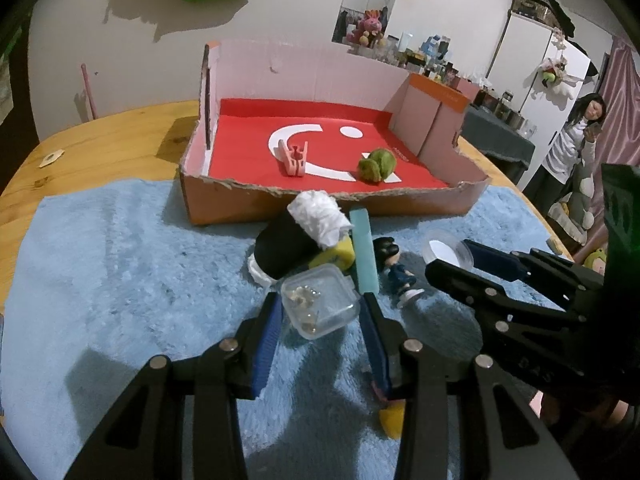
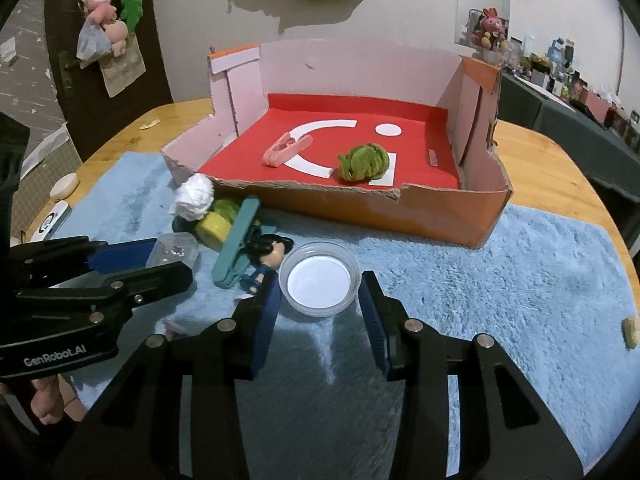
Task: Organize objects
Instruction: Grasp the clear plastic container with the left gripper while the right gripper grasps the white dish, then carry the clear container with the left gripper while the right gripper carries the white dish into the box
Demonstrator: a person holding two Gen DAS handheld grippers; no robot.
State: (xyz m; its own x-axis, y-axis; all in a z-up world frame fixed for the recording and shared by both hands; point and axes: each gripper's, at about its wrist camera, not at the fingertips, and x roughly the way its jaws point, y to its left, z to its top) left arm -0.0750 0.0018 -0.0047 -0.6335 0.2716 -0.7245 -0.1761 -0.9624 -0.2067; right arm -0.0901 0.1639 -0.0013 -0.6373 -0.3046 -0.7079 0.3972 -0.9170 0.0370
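Cardboard box (image 2: 452, 216) with a red floor, its near wall torn low, stands at the far edge of the blue fleece mat (image 1: 100, 280) on the wooden table (image 1: 100, 136); the low wall probably makes it the easy place to drop things over, and a pink clip (image 2: 286, 149) and a green fuzzy ball (image 2: 364, 162) already lie inside, well apart from both tools. Everything not yet sorted is heaped on the mat just in front of that wall: a black roll with white crumpled paper (image 1: 298, 236), a teal clothespin (image 2: 236, 246) and a small dark-haired figurine (image 2: 264, 254), all touching or nearly so. The left gripper (image 1: 320, 312) has its blue pads pressed on either side of a small clear square container (image 1: 320, 306) with tiny bits inside, so I judge it gripped, at the near edge of the heap. The right gripper (image 2: 318, 304) sits around a round clear dish (image 2: 320, 284) with a white bottom, a pad touching each side of its rim, which reads as a grip too. Both pieces lie squarely between their fingers, near the box, so lifting them over the low wall looks like the next step.
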